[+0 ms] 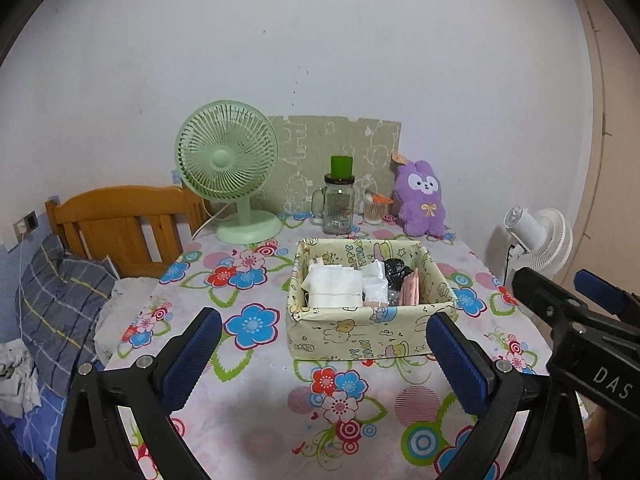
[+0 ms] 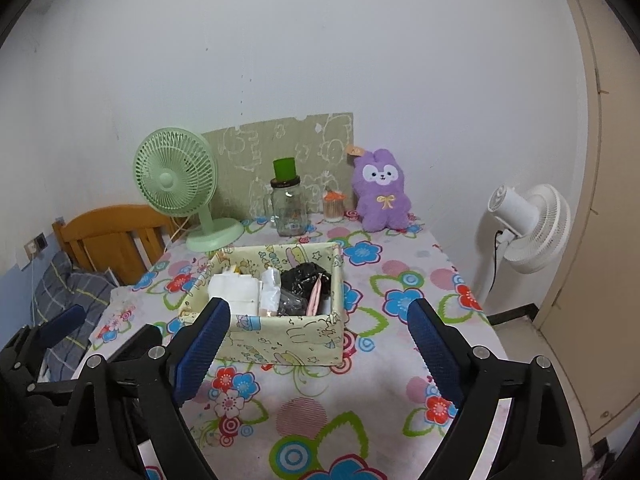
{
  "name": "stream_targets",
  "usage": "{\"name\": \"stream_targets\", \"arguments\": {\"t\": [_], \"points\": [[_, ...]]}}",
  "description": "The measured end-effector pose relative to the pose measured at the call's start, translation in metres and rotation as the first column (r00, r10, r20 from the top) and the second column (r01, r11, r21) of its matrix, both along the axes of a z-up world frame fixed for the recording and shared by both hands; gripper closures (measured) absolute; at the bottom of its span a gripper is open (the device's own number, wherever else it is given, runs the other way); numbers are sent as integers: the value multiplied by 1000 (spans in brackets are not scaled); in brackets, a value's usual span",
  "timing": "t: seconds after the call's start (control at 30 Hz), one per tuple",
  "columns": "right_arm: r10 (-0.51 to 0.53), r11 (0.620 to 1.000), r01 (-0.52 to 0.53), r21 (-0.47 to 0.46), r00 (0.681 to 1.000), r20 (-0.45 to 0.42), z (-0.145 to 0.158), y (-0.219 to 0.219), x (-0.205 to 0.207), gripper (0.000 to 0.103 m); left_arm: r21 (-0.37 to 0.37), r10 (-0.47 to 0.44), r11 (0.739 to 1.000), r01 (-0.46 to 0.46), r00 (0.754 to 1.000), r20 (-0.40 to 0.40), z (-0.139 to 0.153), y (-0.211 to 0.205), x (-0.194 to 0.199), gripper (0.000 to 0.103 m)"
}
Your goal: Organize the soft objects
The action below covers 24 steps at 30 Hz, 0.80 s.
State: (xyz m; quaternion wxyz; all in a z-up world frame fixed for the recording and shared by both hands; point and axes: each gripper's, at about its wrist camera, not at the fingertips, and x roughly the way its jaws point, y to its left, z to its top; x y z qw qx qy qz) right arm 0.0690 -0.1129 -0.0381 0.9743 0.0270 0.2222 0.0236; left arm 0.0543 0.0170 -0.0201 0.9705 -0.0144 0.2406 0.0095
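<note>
seemingly near the finish, both the left gripper (image 1: 323, 334) and right gripper (image 2: 319, 330) hung spread and empty; soft packets filled the fabric box (image 1: 362, 334) at frame center, while a purple plush rabbit (image 1: 423, 200) sat upper right, unsorted.

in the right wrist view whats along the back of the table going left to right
green fan → glass jar with the green lid → small cup of cotton swabs → purple plush bunny. The white fan stands further right, off the table.
</note>
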Motion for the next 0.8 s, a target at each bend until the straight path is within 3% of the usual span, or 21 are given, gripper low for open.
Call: {"name": "stream_targets", "arguments": {"t": [0.37, 0.8], "points": [[-44, 999, 43, 16, 998, 51, 6, -12, -35, 8, -43, 15, 999, -14, 999, 29, 8, 18, -33, 0], [-26, 1000, 26, -5, 996, 87, 9, -3, -62, 3, -36, 9, 999, -6, 997, 75, 15, 15, -57, 0]]}}
